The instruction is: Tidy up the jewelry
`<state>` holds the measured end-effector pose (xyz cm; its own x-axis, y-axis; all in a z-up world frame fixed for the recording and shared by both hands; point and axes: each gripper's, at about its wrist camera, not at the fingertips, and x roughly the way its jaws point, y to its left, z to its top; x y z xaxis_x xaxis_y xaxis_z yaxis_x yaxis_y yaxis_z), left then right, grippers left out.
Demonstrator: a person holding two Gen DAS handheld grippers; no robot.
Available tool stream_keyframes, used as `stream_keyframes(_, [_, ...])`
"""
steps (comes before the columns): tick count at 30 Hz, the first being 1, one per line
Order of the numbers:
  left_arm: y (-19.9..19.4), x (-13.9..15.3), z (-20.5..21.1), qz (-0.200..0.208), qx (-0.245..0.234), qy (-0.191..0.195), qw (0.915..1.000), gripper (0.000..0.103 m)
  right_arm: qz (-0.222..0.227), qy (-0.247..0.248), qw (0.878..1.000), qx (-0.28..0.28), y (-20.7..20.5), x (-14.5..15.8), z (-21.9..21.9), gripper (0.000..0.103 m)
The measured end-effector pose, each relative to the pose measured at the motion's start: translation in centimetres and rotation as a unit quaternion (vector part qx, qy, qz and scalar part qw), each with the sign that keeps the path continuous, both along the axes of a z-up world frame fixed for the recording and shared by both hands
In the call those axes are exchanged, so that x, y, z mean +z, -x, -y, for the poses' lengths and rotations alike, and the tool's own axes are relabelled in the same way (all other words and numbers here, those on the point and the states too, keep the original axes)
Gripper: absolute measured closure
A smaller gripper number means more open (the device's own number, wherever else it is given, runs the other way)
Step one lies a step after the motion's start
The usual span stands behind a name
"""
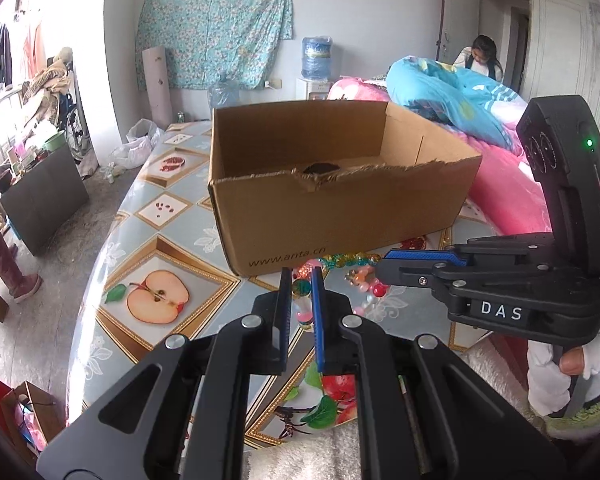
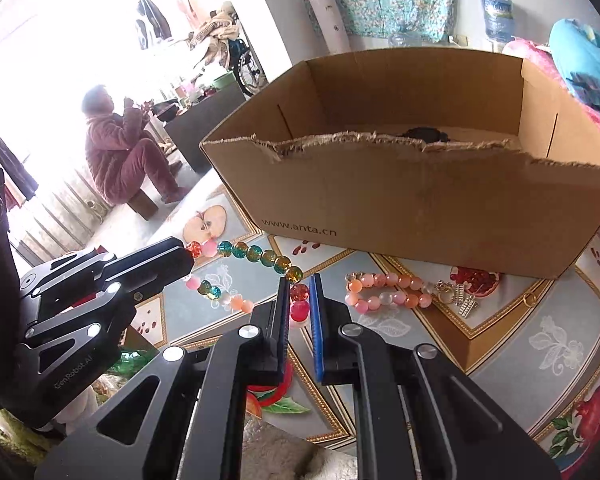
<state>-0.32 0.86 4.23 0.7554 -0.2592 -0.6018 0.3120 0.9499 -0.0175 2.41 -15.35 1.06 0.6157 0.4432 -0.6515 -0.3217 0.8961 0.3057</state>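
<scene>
Both grippers hold the same string of glass beads (image 2: 256, 254) and it hangs in the air between them, above the table (image 2: 540, 332) with the fruit-pattern cloth. The left gripper (image 2: 190, 258) has its jaws closed on the one end, where an orange and a pink bead sit. The right gripper (image 2: 300, 292) has its jaws narrow, pressed on a red bead at the other end. The green and amber beads make a line between the two grips, and a second part of the string hangs lower, just under it.

The cardboard box (image 2: 420, 208) stands on the table just behind the beads, open on top, with a torn near edge. A dark thing lies inside, but I cannot tell what it is.

To the right, a pink bracelet (image 2: 384, 292) lies on the cloth near the box, with small silver pieces (image 2: 466, 302) beside it.
</scene>
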Motion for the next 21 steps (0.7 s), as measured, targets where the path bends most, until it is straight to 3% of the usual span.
stream_keyframes(8, [-0.2, 7.0, 1.0, 0.072, -0.03, 0.022, 0.9967, 0.094, 0.082, -0.003, 0.997, -0.002, 0.6, 6.0, 2.4, 0.093])
stream_keyframes(15, [-3.6, 12.7, 1.6, 0.132, -0.05, 0.037, 0.9894, 0.094, 0.134, 0.006, 0.991, -0.003, -3.4, 11.5, 2.4, 0.093])
stream_keyframes(21, [-8.9, 12.3, 1.8, 0.102, -0.044, 0.049, 0.9925, 0.094, 0.107, 0.004, 0.994, 0.001, -8.7, 11.9, 2.4, 0.093])
